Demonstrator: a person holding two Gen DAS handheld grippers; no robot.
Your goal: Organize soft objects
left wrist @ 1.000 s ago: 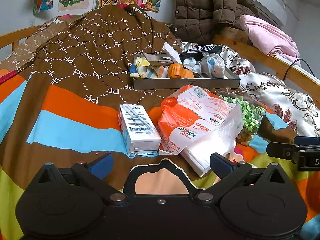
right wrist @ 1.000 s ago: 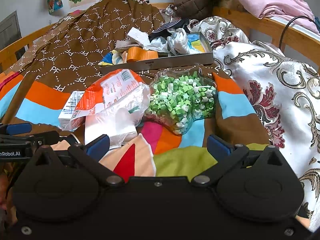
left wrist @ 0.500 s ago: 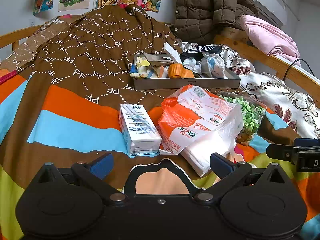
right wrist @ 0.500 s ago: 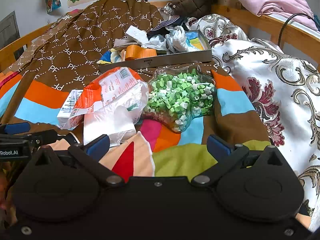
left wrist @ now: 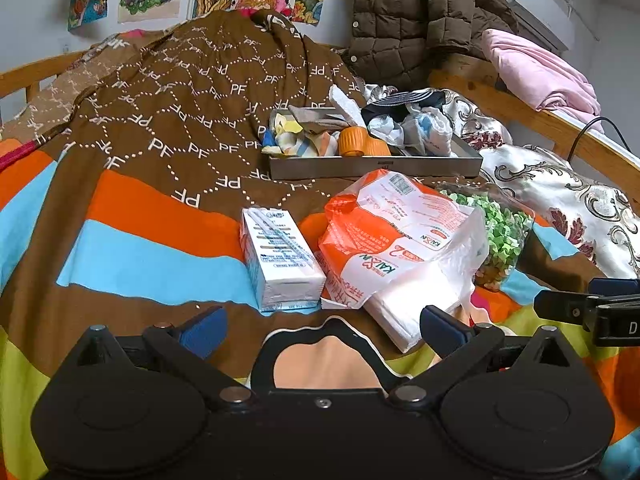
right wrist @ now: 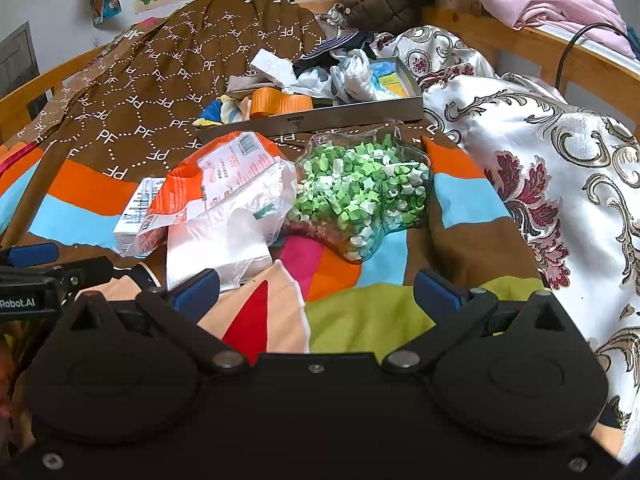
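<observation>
Both grippers are wide open and hold nothing, and the soft tissue pack (left wrist: 404, 240) lies in the middle of the picture, pointing long-ways up toward the tray (left wrist: 376, 166), just past the left gripper (left wrist: 322, 322), which looks nearer than the right gripper (right wrist: 316, 290)

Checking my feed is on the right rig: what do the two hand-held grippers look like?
Both match: the left hand-held gripper and the right hand-held gripper have black bodies with two round housings, silver pivot screws, black linkage arms and blue finger pads. The left one's side reads "Robot.AI" in white.
</observation>
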